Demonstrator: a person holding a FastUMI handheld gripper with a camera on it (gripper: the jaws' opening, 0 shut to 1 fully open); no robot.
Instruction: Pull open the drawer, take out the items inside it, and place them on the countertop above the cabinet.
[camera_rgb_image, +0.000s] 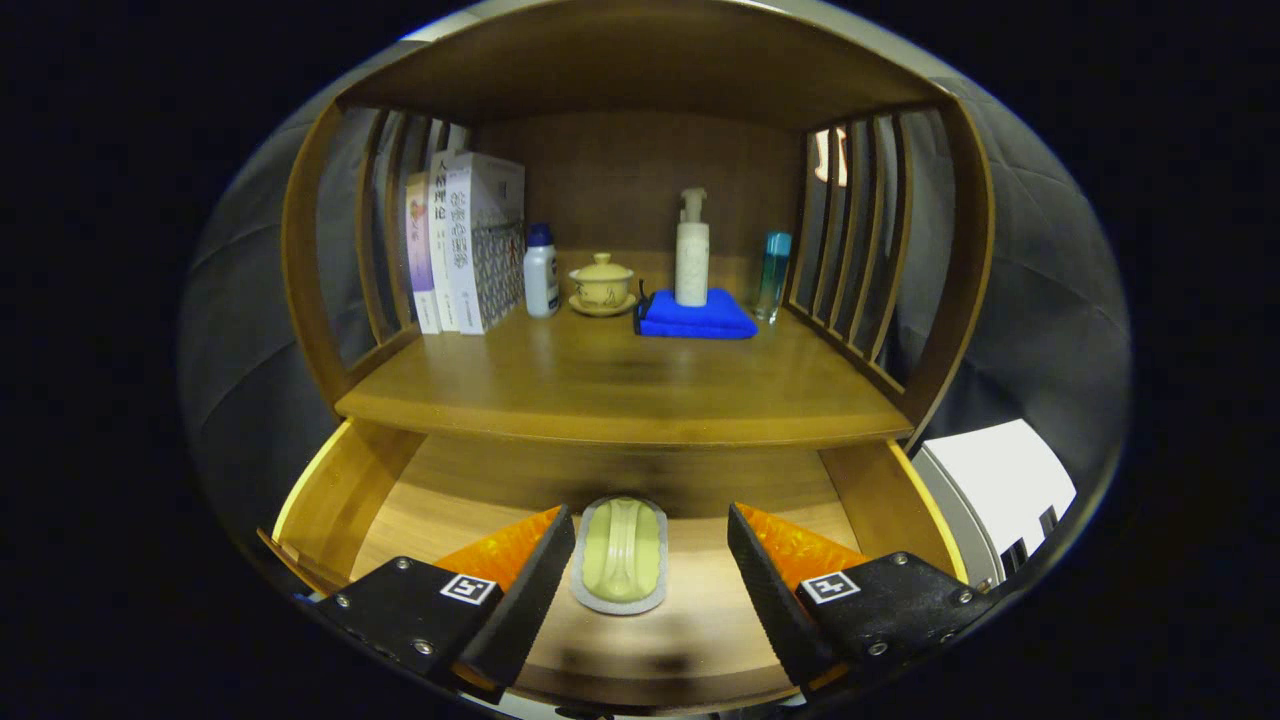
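Hand-held gripper (650, 575) with serrated wedge fingers, black screwed mounts, square black-and-white markers.

Wooden cabinet surface (620, 385) above an open drawer (400, 520)

Along the surface's back edge stand books (465, 240) at the left corner, then a white bottle (541, 272), a lidded yellow cup (602, 283) on its saucer, a folded blue cloth (697, 315) bearing a pump bottle (691, 250), and a blue bottle (773, 272) at the right corner. On the drawer floor lies a pale green dish (620, 555), between the gripper (650, 570) fingers, which stand apart.

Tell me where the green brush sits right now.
The green brush lies on the open drawer floor, between the open gripper fingers, below the countertop.
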